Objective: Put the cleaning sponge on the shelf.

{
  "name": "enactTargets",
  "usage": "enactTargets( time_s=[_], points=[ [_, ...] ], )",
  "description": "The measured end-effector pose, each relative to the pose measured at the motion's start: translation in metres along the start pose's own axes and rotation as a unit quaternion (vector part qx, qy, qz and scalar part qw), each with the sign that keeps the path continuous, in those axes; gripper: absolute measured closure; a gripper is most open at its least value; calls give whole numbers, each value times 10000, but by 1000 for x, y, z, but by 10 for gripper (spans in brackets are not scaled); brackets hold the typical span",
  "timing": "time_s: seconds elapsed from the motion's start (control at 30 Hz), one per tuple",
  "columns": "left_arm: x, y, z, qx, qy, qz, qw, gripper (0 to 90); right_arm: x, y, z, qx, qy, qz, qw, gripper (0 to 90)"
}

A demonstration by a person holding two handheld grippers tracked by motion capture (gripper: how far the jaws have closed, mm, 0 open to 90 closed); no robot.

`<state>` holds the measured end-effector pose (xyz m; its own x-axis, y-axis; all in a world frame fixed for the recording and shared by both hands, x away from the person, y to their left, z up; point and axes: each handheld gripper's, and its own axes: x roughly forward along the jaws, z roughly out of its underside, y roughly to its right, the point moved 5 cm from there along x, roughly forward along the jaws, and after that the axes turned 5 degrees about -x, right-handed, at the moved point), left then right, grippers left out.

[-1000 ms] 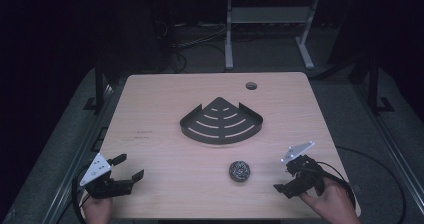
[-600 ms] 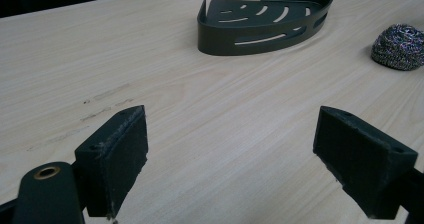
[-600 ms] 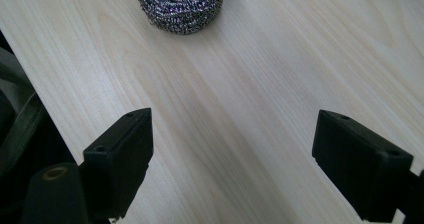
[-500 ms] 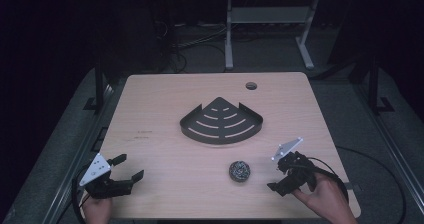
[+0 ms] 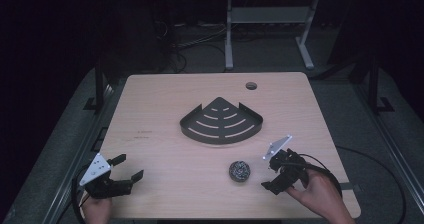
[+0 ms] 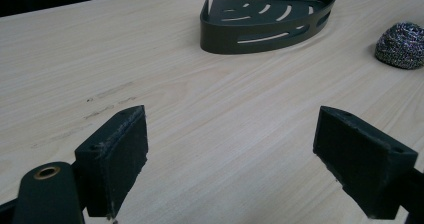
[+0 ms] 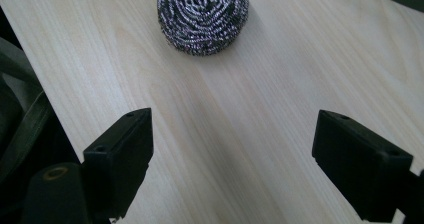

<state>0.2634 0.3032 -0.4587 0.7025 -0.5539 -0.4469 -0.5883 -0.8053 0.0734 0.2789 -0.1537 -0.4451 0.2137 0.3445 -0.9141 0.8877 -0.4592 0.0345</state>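
Your light wood table (image 5: 165,109) stands in a dark room with cables on the grey floor (image 5: 200,54). Both grippers gape empty: left gripper (image 5: 126,167) near-left, right gripper (image 5: 268,172) beside the steel wool scourer (image 5: 239,170), which lies before the black corner shelf (image 5: 221,121).

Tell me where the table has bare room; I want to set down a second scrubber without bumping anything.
Widest free patch: the left half, between the corner shelf and the left hand-held gripper. The far strip, behind the shelf and left of the table hole, is also bare. It is crowded near right, where the steel scrubber lies beside the open right hand-held gripper.
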Motion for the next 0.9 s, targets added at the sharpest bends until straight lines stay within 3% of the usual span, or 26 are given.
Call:
enactTargets(
  time_s=[0.33,0.9],
  points=[
    [0,-1,1,-35,-27,8,10000,137,1,-6,-18,-173,37,-61,9998,161],
    [-2,-3,1,-63,3,-1,10000,137,15,-13,-47,-522,-127,-201,9984,161]
  ],
)
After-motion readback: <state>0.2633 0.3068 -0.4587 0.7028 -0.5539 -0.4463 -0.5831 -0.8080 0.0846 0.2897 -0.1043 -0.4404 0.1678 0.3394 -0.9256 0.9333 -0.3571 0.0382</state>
